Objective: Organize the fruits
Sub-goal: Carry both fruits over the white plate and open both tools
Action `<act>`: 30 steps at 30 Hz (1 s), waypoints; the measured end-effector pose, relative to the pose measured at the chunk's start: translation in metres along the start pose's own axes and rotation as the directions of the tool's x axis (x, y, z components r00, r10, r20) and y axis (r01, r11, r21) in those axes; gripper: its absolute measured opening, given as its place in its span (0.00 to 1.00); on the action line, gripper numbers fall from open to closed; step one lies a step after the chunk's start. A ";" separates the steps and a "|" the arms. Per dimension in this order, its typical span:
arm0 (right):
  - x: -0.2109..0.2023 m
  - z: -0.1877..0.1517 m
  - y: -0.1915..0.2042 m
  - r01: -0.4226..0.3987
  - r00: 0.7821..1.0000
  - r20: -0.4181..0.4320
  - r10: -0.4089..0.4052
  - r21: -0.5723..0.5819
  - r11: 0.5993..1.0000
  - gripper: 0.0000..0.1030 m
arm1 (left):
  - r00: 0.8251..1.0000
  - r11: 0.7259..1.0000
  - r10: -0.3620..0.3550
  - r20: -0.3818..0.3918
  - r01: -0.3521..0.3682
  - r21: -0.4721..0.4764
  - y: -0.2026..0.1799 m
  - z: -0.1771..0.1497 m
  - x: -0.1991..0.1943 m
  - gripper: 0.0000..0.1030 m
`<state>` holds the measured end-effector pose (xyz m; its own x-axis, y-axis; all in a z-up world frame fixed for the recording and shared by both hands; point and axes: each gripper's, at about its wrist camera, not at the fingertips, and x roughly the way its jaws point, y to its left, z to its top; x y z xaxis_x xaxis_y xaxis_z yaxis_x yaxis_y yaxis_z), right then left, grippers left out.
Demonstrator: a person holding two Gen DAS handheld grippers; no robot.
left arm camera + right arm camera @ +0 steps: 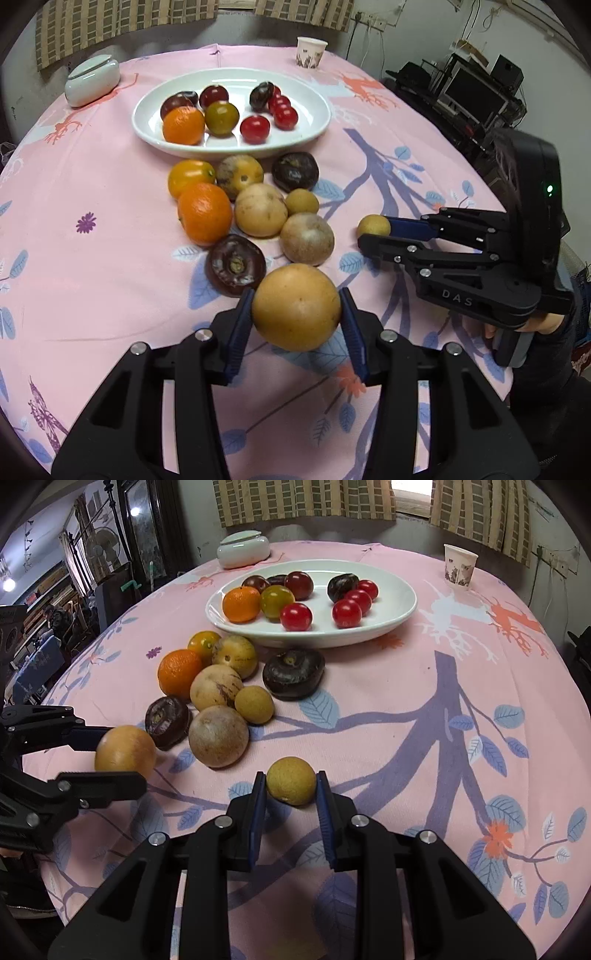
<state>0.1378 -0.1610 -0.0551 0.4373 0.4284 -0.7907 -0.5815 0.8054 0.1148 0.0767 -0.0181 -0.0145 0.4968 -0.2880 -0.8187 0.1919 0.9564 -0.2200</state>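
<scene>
Left claw clenched on a large tan round fruit, blue pads pressing both sides; fruit looks lifted just clear of the pink cloth, though the fisheye makes that hard to confirm. Right claw clamped on a small yellow-brown fruit, low over the cloth near the bench's near edge.

Bench carries a white oval plate toward the far edge. Plate holds an orange, a greenish-yellow fruit, several dark plums and red cherry tomatoes.

Loose pile just in front of the plate's near rim, mid-bench: two orange fruits, three tan round ones, one small yellow-brown one, two dark purple ones, mostly touching each other.

Paper cup stands upright near the far right edge. White lidded dish sits at the far left edge, behind the plate.
</scene>
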 end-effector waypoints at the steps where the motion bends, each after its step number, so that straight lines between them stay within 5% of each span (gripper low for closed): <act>1: -0.003 0.001 0.000 -0.003 1.000 0.011 0.003 0.007 1.000 0.26 | 1.000 1.000 -0.001 0.007 0.001 -0.003 0.003 0.002 -0.004 0.45; 18: -0.082 0.075 -0.005 0.085 0.977 0.198 -0.080 -0.018 0.996 0.26 | 0.971 0.991 0.127 0.204 -0.134 0.024 0.039 0.075 -0.064 0.45; 30: -0.014 0.150 -0.011 0.056 0.982 0.180 -0.056 0.002 0.998 0.26 | 0.972 0.993 0.113 0.206 -0.108 -0.035 0.068 0.149 -0.023 0.45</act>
<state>0.2405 -0.1143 0.0452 0.5851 0.4496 -0.6749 -0.5544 0.8291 0.0717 0.2049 0.0459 0.0684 0.6793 -0.1814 -0.7111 0.1074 0.9831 -0.1482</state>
